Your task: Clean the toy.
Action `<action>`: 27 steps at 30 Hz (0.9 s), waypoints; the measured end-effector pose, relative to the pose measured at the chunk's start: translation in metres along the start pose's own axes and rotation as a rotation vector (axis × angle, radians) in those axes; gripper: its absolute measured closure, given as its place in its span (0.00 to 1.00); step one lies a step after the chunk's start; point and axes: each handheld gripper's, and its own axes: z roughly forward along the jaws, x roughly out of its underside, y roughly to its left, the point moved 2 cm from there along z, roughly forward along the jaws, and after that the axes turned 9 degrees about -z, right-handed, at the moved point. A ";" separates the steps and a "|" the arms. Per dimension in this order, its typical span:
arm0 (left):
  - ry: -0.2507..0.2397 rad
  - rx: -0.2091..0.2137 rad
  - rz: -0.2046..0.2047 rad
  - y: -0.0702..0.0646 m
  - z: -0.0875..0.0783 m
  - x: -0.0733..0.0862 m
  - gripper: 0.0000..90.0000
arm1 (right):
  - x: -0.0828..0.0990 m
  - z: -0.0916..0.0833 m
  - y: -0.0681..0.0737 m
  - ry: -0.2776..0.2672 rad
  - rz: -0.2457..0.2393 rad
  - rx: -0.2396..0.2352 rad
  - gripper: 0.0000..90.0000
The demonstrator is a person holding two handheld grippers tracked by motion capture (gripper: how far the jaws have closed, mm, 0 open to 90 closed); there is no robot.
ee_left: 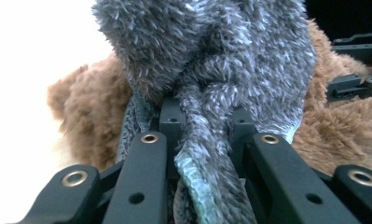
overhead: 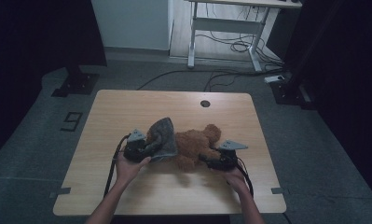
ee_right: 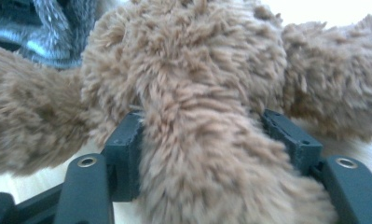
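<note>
A brown plush bear (overhead: 198, 141) lies in the middle of the wooden table (overhead: 127, 107). A grey fuzzy cloth (overhead: 164, 136) covers its left end. My left gripper (overhead: 154, 146) is shut on a bunched fold of that grey cloth (ee_left: 207, 70), pinched between its jaws (ee_left: 204, 123), with the bear's brown fur (ee_left: 88, 112) behind it. My right gripper (overhead: 204, 157) comes in from the right and is shut on one limb of the bear (ee_right: 197, 163), its jaws (ee_right: 202, 130) pressing the fur from both sides. The grey cloth (ee_right: 44, 28) shows at the upper left of the right gripper view.
A round cable hole (overhead: 205, 103) sits near the table's far edge. Beyond the table stand a white desk frame (overhead: 225, 28) with cables on the floor and a black stand base (overhead: 76, 84) at the left. The right gripper's black linkage (ee_left: 356, 84) shows in the left gripper view.
</note>
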 end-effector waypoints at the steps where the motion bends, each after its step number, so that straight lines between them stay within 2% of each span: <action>1: -0.001 0.001 -0.003 0.001 -0.003 0.003 0.82 | 0.003 -0.002 0.002 0.008 -0.013 -0.003 0.45; 3: -0.004 -0.010 -0.008 0.003 -0.009 0.009 0.82 | 0.008 -0.005 0.005 0.026 -0.018 -0.019 0.48; 5: -0.003 -0.040 -0.030 0.012 -0.015 0.015 0.82 | 0.011 -0.008 0.009 0.033 -0.028 -0.028 0.52; 8: 0.031 -0.078 -0.103 0.035 -0.016 0.022 0.82 | 0.015 -0.008 0.010 0.040 -0.035 -0.042 0.56; 9: 0.047 -0.087 -0.108 0.039 -0.015 0.023 0.82 | 0.016 -0.009 0.011 0.039 -0.032 -0.047 0.57; 11: 0.090 -0.117 -0.108 0.050 -0.009 0.026 0.82 | 0.018 -0.009 0.011 0.033 -0.029 -0.050 0.58; 13: 0.122 -0.190 -0.075 0.057 -0.002 0.030 0.82 | 0.019 -0.009 0.011 0.038 -0.028 -0.055 0.58; 15: 0.128 -0.199 -0.070 0.059 0.002 0.032 0.82 | 0.020 -0.010 0.011 0.038 -0.025 -0.058 0.59; 17: 0.125 -0.209 -0.052 0.056 0.002 0.030 0.82 | 0.020 -0.009 0.011 0.037 -0.028 -0.056 0.59; 19: 0.109 -0.219 -0.031 0.053 -0.003 0.021 0.83 | 0.020 -0.009 0.011 0.036 -0.030 -0.053 0.59; 21: 0.057 -0.206 -0.029 0.049 -0.015 0.003 0.83 | 0.020 -0.009 0.012 0.034 -0.033 -0.048 0.59; 22: 0.010 -0.184 -0.032 0.044 -0.023 -0.010 0.83 | 0.020 -0.009 0.012 0.034 -0.034 -0.048 0.59; 24: -0.047 -0.157 -0.005 0.029 -0.032 -0.030 0.83 | 0.020 -0.009 0.012 0.035 -0.042 -0.047 0.59; 27: -0.079 -0.113 0.055 -0.001 -0.030 -0.053 0.83 | 0.020 -0.009 0.012 0.033 -0.036 -0.050 0.59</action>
